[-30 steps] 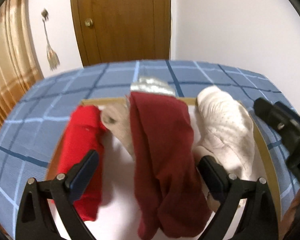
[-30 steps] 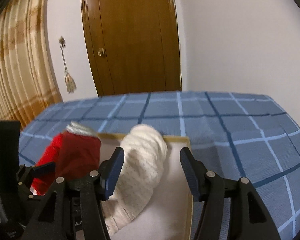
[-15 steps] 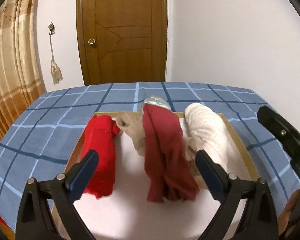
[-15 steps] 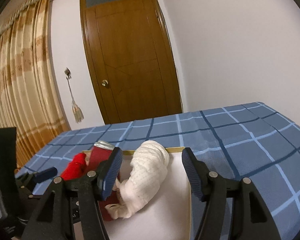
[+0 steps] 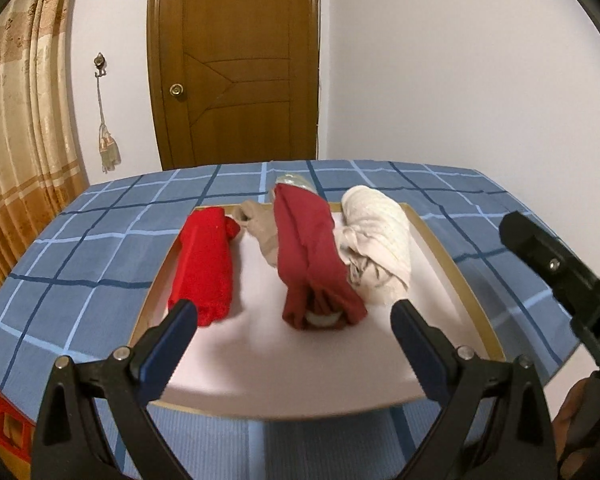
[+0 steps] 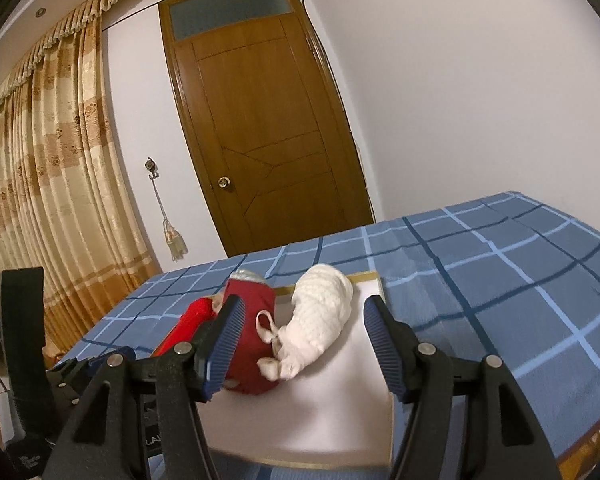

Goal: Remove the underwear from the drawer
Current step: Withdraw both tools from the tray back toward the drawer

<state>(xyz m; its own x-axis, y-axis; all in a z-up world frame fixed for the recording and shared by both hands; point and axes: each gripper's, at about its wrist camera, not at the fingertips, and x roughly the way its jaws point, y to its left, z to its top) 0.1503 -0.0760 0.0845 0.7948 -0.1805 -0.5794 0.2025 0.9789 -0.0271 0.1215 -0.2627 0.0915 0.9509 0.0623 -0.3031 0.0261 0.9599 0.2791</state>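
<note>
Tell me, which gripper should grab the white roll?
Probably the right gripper. Its open jaws already frame the white roll. The left gripper frames the dark red roll instead, with white off to its side.

Drawer [image 5: 452, 276] near edge is motion-blurred in both views. Beige garment [image 5: 262, 232] mostly hidden behind dark red roll [image 5: 312, 256]; silver item [image 5: 292, 180] behind it only peeks out, type unclear. Right view: bright red roll [image 6: 188, 320] partly blocked by right gripper [image 6: 300, 344] finger. Person's hand [image 5: 580, 424] cut off at frame edge.
</note>
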